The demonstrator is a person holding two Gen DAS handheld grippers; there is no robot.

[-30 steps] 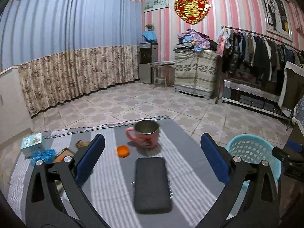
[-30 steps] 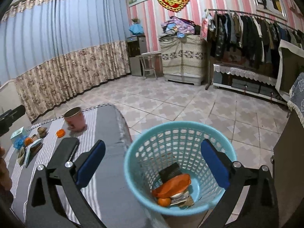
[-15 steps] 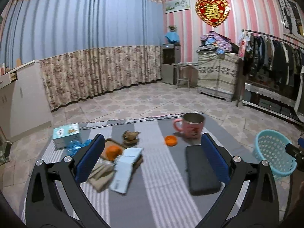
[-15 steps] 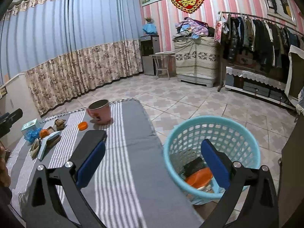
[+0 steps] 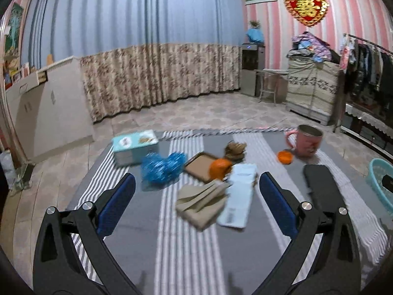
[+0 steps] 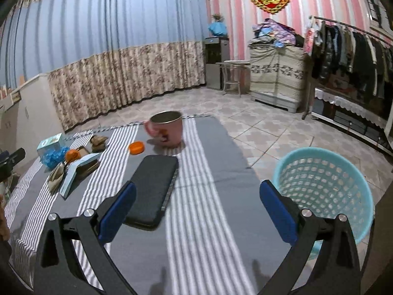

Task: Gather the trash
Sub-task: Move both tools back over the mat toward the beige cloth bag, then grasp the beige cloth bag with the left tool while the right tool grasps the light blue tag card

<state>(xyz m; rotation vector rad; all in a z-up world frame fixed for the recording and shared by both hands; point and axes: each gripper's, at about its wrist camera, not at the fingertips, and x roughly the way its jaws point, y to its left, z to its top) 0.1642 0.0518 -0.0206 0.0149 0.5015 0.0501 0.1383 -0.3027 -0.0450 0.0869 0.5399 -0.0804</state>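
Note:
Trash lies on the striped grey cloth: a tan wrapper point(image 5: 201, 202), a light blue flat carton point(image 5: 239, 198), an orange fruit point(image 5: 219, 168), a blue crinkled bag point(image 5: 162, 166) and a brown scrap point(image 5: 235, 148). My left gripper point(image 5: 196, 204) hovers open just above the tan wrapper, holding nothing. My right gripper point(image 6: 197, 211) is open and empty over the cloth's right side, beside the turquoise basket point(image 6: 324, 184) standing on the floor. The same trash pile point(image 6: 71, 164) shows at the left of the right wrist view.
A pink mug point(image 5: 307, 142), an orange lid point(image 5: 285, 157), a black flat case point(image 5: 321, 189) and a teal box point(image 5: 135, 146) share the cloth. The basket's rim point(image 5: 380, 182) peeks in at the right. Tiled floor, curtains and a clothes rack point(image 6: 348, 56) surround the table.
Both views have swung left. The left gripper moved from over the black case to over the trash pile. The right gripper left the basket and now hangs over the cloth.

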